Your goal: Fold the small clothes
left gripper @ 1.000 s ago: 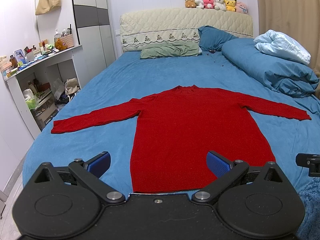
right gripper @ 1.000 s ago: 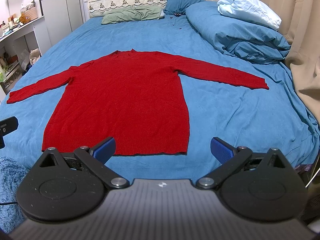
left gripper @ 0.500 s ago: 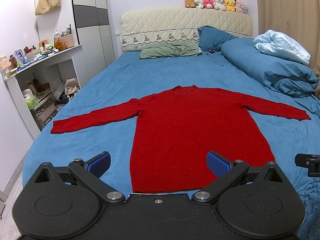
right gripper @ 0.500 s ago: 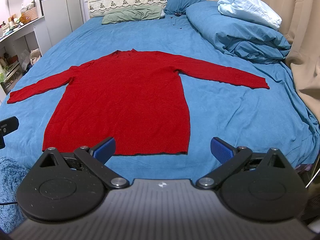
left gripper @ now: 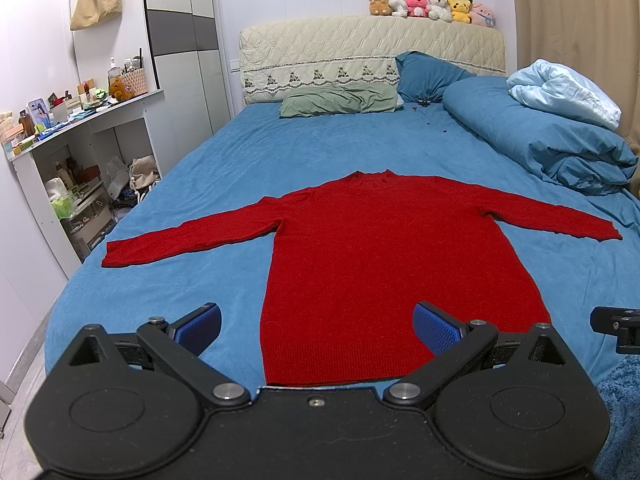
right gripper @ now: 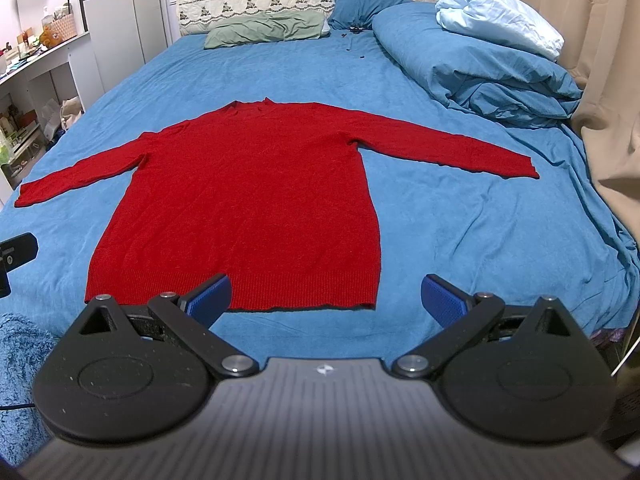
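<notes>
A red long-sleeved sweater (left gripper: 384,264) lies flat on the blue bed (left gripper: 200,272), both sleeves spread out, collar toward the headboard, hem toward me. It also shows in the right wrist view (right gripper: 248,196). My left gripper (left gripper: 318,326) is open and empty, held just above the hem's left half. My right gripper (right gripper: 326,296) is open and empty, near the hem's right corner. Neither touches the sweater.
A folded blue duvet (left gripper: 536,140) with a pale blanket lies at the right. A green pillow (left gripper: 340,98) and a blue pillow sit by the headboard. A cluttered white shelf (left gripper: 76,160) stands left of the bed. A beige curtain (right gripper: 608,80) hangs right.
</notes>
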Tool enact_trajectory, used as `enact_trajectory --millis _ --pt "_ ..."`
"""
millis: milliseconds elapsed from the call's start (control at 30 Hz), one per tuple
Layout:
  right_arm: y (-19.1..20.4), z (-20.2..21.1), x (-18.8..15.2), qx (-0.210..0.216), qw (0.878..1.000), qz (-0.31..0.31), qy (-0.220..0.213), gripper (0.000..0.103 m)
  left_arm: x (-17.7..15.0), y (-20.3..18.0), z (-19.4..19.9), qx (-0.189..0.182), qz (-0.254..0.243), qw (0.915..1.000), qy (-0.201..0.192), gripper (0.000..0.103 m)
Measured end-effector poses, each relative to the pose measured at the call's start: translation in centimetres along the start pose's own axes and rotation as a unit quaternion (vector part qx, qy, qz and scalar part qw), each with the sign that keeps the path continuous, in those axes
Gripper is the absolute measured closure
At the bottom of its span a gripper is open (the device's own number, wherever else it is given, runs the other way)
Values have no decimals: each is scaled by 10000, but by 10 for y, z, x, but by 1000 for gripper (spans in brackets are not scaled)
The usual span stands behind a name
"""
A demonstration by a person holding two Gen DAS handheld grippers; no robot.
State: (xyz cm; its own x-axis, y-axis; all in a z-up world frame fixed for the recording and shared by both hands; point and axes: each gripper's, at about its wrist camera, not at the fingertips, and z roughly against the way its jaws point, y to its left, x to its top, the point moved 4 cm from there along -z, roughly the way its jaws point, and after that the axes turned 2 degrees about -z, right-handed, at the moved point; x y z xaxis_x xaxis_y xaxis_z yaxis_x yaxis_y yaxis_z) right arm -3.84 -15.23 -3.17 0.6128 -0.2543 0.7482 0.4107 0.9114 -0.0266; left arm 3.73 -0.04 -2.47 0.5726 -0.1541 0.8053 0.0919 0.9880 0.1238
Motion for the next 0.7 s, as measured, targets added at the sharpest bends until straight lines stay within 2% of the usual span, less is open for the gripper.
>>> enact_trajectory --millis 700 --pt "0 0 0 3 10000 -1 7 0 -1 1 -1 10 -14 10000 15 0"
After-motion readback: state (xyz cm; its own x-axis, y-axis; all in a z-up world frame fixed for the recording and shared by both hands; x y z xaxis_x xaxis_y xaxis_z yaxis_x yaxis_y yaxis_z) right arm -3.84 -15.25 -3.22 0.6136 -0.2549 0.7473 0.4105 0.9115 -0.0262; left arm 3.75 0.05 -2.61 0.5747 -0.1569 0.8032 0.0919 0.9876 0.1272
